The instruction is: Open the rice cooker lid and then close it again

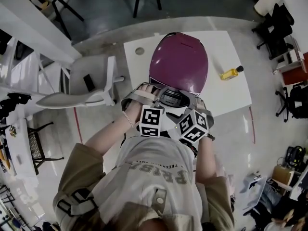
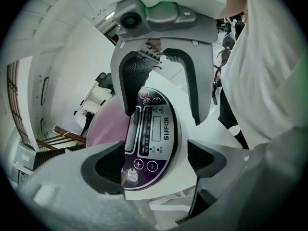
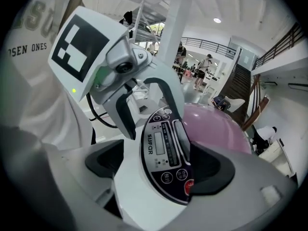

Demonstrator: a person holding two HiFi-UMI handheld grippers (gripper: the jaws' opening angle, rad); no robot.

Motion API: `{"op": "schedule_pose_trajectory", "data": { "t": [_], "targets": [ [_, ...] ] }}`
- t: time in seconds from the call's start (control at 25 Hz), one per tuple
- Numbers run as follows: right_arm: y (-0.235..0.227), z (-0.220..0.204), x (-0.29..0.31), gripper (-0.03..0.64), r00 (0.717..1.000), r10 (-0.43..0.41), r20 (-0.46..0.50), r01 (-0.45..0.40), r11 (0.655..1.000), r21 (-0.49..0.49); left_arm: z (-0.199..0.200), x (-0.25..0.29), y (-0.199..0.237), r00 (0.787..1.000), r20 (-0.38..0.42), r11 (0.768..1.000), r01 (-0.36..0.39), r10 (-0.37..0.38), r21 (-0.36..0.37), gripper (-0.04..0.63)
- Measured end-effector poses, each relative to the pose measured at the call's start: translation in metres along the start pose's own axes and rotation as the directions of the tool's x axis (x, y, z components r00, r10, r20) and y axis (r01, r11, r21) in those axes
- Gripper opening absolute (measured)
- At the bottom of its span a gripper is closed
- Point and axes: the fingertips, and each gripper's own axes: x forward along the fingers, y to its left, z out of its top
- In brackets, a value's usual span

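The rice cooker stands on the white table (image 1: 230, 96), its purple lid (image 1: 179, 61) down. Its dark control panel (image 1: 169, 98) faces me. Both grippers are at that front, close side by side. My left gripper (image 1: 147, 94) is open, and in the left gripper view its jaws (image 2: 156, 162) straddle the panel (image 2: 154, 129), the left pad at the panel's edge. My right gripper (image 1: 191, 105) is also open, with its jaws (image 3: 161, 162) around the same panel (image 3: 166, 150) and the pink lid (image 3: 216, 124) beyond. Each gripper sees the other hanging over the panel's far end.
A yellow bottle (image 1: 231, 72) lies on the table right of the cooker. A round hole (image 1: 139, 51) is at the table's far left. A white chair (image 1: 86, 88) stands left of the table, and black chairs crowd the right edge of the room.
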Motion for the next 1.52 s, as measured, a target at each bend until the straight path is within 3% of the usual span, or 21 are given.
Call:
{"op": "schedule_pose_trajectory", "data": {
  "t": [0.56, 0.96, 1.52],
  "targets": [
    [0.0022, -0.0042, 0.0052, 0.413, 1.0, -0.024, -0.02, 0.023, 0.999, -0.044, -0.0059, 0.0081, -0.0029, 0.998, -0.057, 0.997, -0.014, 0.018, 0.071, 0.419],
    [0.0006, -0.0009, 0.0053, 0.413, 1.0, -0.027, -0.015, 0.027, 1.0, -0.004, -0.0073, 0.0074, -0.003, 0.998, -0.059, 0.995, -0.011, 0.018, 0.104, 0.419],
    [-0.0019, -0.0087, 0.0102, 0.405, 0.993, -0.078, -0.087, 0.071, 0.994, -0.08, -0.0081, 0.0103, -0.0078, 0.997, -0.072, 0.992, 0.004, 0.005, 0.125, 0.445]
  ]
}}
